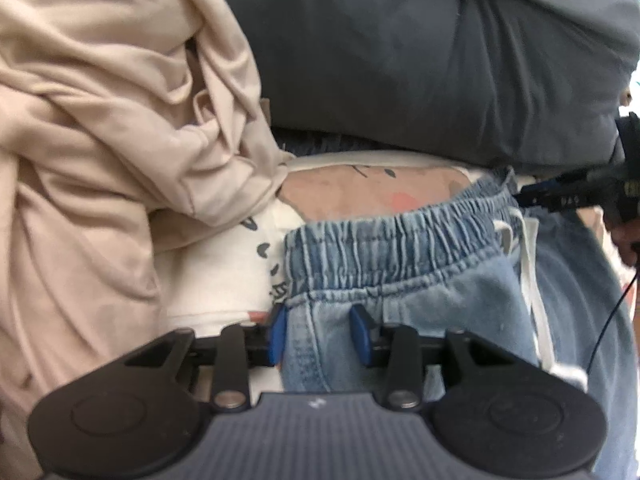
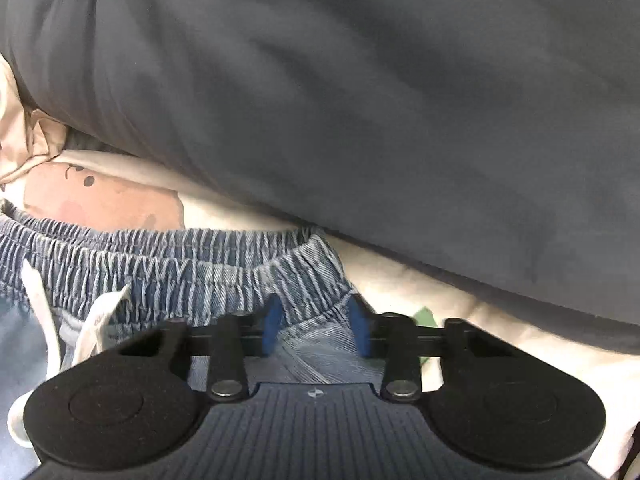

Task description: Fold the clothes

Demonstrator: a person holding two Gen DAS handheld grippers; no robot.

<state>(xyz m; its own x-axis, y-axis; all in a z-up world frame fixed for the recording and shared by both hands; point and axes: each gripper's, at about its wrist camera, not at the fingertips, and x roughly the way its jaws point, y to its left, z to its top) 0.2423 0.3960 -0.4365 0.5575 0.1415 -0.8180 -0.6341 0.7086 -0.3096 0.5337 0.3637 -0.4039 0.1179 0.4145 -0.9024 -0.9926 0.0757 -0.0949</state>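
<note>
My left gripper (image 1: 318,326) pinches the left side seam of the light-blue denim shorts with the gathered elastic waistband (image 1: 400,240), blue pads pressed into the cloth just below the band. My right gripper (image 2: 316,322) has the waistband's right corner bunched between its blue fingers (image 2: 273,322) — whether they press it, I cannot tell. The white drawstring (image 2: 40,312) hangs left of my right fingers. Beyond both lie a cream printed garment (image 1: 360,192), a dark grey cushion (image 2: 360,100) and — left — a crumpled beige cloth (image 1: 100,120).

Light-blue denim shorts (image 1: 420,280): elastic gathered waistband up, white drawstring (image 1: 532,280) loose, lying on white printed garment (image 1: 360,192), between beige and dark-grey clothes.
</note>
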